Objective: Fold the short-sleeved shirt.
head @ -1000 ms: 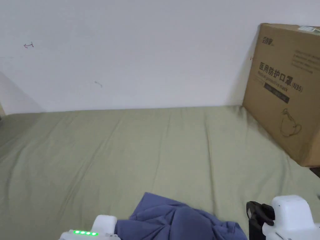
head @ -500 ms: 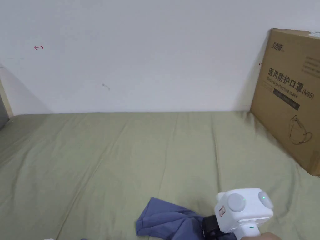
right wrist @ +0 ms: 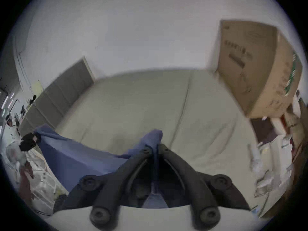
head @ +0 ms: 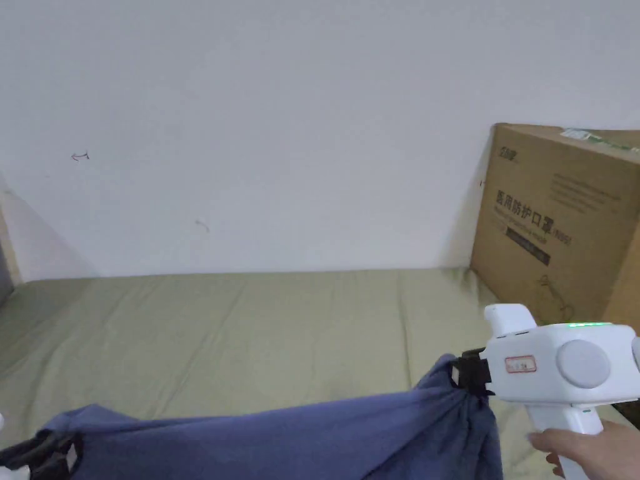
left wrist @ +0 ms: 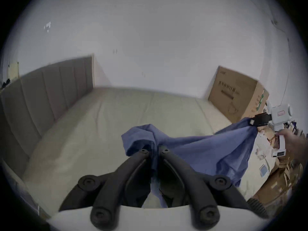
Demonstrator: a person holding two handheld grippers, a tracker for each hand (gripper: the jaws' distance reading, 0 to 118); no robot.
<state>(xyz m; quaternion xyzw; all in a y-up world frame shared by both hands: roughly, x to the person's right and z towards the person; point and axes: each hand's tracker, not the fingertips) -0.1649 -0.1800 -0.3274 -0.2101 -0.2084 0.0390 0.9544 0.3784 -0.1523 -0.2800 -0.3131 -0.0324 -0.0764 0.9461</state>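
The blue short-sleeved shirt hangs stretched in the air between my two grippers, above the green bed sheet. My right gripper is shut on one end of it at the right of the head view, with a hand below on the white handle. My left gripper is shut on the other end at the bottom left corner. In the left gripper view, both jaws pinch a bunch of the shirt at the left gripper. In the right gripper view, shirt cloth runs between the jaws of the right gripper.
A large cardboard box stands at the right on the bed against the white wall. A padded grey headboard borders the bed on the left. Papers and boxes lie beyond the bed's right side.
The shirt has gone from a crumpled heap on the sheet to hanging stretched between both grippers. The right gripper rose and moved right; the left one moved out left. The head camera tilted up.
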